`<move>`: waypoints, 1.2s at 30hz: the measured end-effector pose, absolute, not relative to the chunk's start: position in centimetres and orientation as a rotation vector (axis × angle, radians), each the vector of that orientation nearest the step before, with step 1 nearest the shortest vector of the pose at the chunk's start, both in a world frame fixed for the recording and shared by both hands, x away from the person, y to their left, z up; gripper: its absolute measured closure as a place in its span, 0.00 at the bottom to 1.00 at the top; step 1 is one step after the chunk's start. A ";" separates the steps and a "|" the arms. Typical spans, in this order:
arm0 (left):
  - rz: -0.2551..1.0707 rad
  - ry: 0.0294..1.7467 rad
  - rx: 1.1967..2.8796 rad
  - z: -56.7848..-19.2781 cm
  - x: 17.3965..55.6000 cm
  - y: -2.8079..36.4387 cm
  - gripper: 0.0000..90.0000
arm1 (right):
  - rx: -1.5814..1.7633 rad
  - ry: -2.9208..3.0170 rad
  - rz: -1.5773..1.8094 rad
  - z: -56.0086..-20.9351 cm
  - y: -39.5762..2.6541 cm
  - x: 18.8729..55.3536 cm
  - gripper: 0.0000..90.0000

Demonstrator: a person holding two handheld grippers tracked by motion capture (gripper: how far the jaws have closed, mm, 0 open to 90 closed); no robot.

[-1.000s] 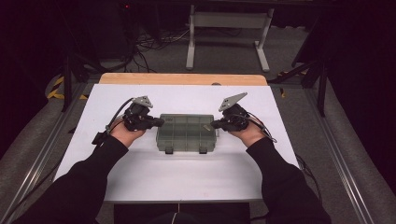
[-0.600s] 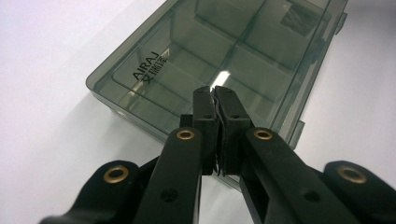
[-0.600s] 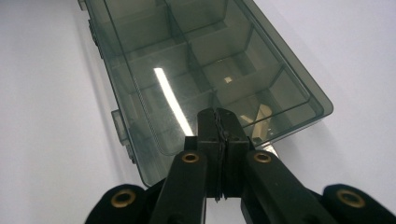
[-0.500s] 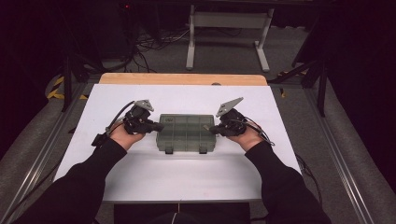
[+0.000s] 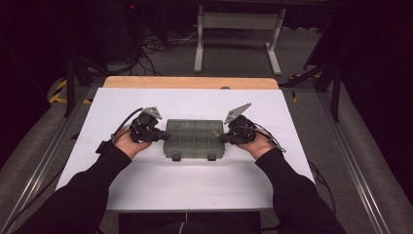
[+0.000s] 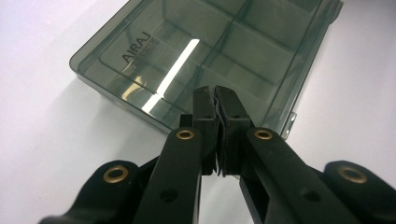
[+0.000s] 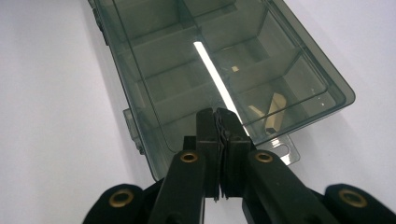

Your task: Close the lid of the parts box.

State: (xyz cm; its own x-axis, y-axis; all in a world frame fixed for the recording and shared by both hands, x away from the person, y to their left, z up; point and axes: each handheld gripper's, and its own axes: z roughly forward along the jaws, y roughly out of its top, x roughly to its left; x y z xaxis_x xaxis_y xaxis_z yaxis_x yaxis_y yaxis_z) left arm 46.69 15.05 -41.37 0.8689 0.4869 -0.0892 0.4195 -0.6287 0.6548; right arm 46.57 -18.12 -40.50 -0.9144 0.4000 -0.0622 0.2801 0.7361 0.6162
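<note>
We press both tongs, left and right, together at opposite ends of the compartment box.

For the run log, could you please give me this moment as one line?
left gripper: shut, at box's left end | right gripper: shut, at right end | compartment box: lid closed, on white table
</note>
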 end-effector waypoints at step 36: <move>0.180 0.631 2.399 -42.0 46.3 14.6 1.00 | 0.504 2.757 0.904 -41.1 -17.9 46.2 0.97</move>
State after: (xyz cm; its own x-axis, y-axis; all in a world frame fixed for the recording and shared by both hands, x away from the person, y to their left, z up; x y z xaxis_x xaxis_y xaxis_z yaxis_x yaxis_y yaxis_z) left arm 46.31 14.56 -42.04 0.8752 0.4829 -0.0294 0.3950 -0.6781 0.6198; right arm 46.19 -17.85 -41.06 -0.9227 0.3773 -0.0787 0.2574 0.7552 0.6029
